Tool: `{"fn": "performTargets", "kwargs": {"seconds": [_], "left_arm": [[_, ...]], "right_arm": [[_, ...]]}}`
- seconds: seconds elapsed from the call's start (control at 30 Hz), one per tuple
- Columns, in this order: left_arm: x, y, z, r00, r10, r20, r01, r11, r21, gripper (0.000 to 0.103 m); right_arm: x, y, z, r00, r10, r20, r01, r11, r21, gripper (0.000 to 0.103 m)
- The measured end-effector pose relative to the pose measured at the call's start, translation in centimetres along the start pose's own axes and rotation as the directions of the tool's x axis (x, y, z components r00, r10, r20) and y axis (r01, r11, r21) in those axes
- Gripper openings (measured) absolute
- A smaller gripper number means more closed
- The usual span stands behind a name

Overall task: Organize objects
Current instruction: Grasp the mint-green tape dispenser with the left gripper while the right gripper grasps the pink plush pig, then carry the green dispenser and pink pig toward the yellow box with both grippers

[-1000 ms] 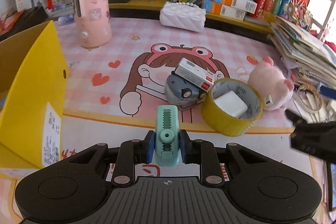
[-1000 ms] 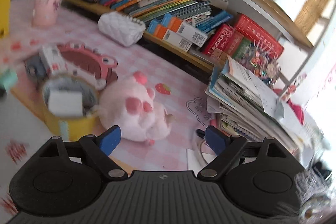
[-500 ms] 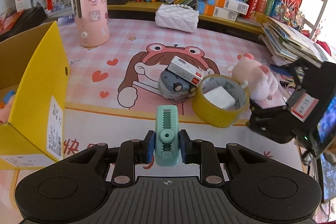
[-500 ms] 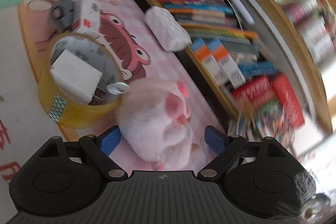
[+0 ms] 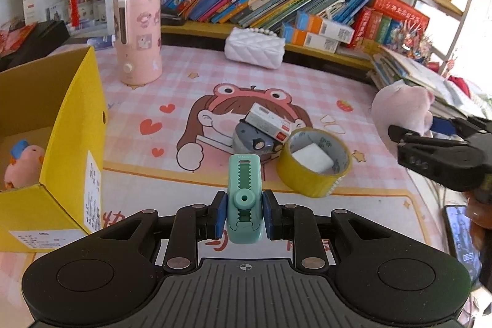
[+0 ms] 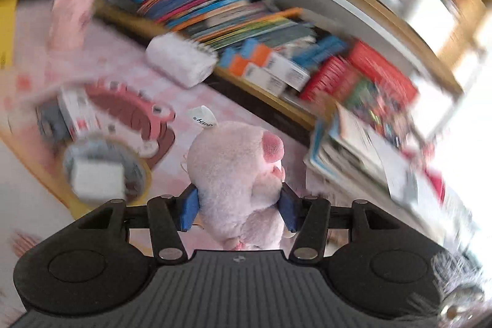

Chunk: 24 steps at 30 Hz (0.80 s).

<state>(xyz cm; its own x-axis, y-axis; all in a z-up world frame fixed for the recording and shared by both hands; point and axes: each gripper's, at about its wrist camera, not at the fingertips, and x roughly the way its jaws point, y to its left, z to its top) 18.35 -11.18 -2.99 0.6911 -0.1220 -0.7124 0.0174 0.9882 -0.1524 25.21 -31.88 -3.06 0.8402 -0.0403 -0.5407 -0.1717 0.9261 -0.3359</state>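
Observation:
My left gripper [image 5: 244, 215] is shut on a mint-green correction tape dispenser [image 5: 245, 199], held above the desk mat. My right gripper [image 6: 240, 206] is shut on a pink plush pig [image 6: 243, 171], lifted off the mat; it also shows in the left wrist view [image 5: 401, 109] at the right. A yellow tape roll [image 5: 313, 163] with a white block inside, a grey case [image 5: 250, 140] and a small white-red box [image 5: 269, 122] lie mid-mat. An open yellow cardboard box [image 5: 77, 125] stands at the left with a pink toy [image 5: 23, 163] inside.
A pink cylinder appliance [image 5: 138, 36] and a white quilted purse [image 5: 253, 48] stand at the back of the mat. Bookshelves run behind. A stack of books and papers [image 5: 424, 76] sits at the right. A phone [image 5: 461, 232] lies at the lower right.
My right gripper closed on the plush pig and lifted it up and to the right. My left gripper still holds the green dispenser and drew back slightly.

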Motion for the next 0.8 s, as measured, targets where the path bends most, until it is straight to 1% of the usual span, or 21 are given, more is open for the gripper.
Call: {"fn": "performTargets", "kwargs": {"seconds": [0.07, 0.13, 0.2, 0.27, 0.43, 0.53, 0.67, 0.8], "left_arm": [[-0.5, 0.2, -0.2, 1.0, -0.013, 0.008, 0.013, 1.0, 0.009, 0.023], [-1.2, 0.5, -0.4, 1.0, -0.025, 0.016, 0.025, 1.0, 0.017, 0.023], [-2.0, 0.9, -0.7, 0.999, -0.037, 0.027, 0.037, 0.999, 0.021, 0.023], [-2.8, 1.5, -1.2, 0.998, -0.046, 0.034, 0.046, 0.999, 0.022, 0.023], [-4.6, 3.5, -2.6, 0.998, -0.051, 0.036, 0.051, 0.999, 0.015, 0.023], [-5.6, 4.9, -3.3, 0.998, -0.051, 0.041, 0.051, 0.999, 0.002, 0.023], [-7.2, 6.8, -4.8, 0.997, -0.05, 0.053, 0.05, 0.999, -0.001, 0.023], [-8.9, 9.6, -6.6, 0.999, -0.03, 0.042, 0.032, 0.998, -0.049, 0.023]], "right_arm": [[-2.1, 0.1, 0.2, 1.0, 0.031, 0.001, -0.031, 0.996, 0.082, 0.05], [-3.8, 0.4, 0.4, 0.998, 0.069, -0.012, -0.066, 0.982, 0.174, 0.05], [-4.8, 0.8, 0.4, 0.993, 0.111, -0.041, -0.096, 0.959, 0.266, 0.05], [-5.3, 1.7, 0.1, 0.987, 0.143, -0.077, -0.111, 0.942, 0.316, 0.051], [-7.9, 5.0, -1.4, 0.976, 0.173, -0.136, -0.118, 0.934, 0.338, 0.051], [-9.6, 7.1, -1.8, 0.971, 0.194, -0.142, -0.14, 0.936, 0.322, 0.051], [-11.5, 9.7, -2.1, 0.97, 0.203, -0.135, -0.158, 0.944, 0.291, 0.051], [-13.1, 12.7, -2.3, 0.96, 0.233, -0.158, -0.186, 0.946, 0.266, 0.051]]}}
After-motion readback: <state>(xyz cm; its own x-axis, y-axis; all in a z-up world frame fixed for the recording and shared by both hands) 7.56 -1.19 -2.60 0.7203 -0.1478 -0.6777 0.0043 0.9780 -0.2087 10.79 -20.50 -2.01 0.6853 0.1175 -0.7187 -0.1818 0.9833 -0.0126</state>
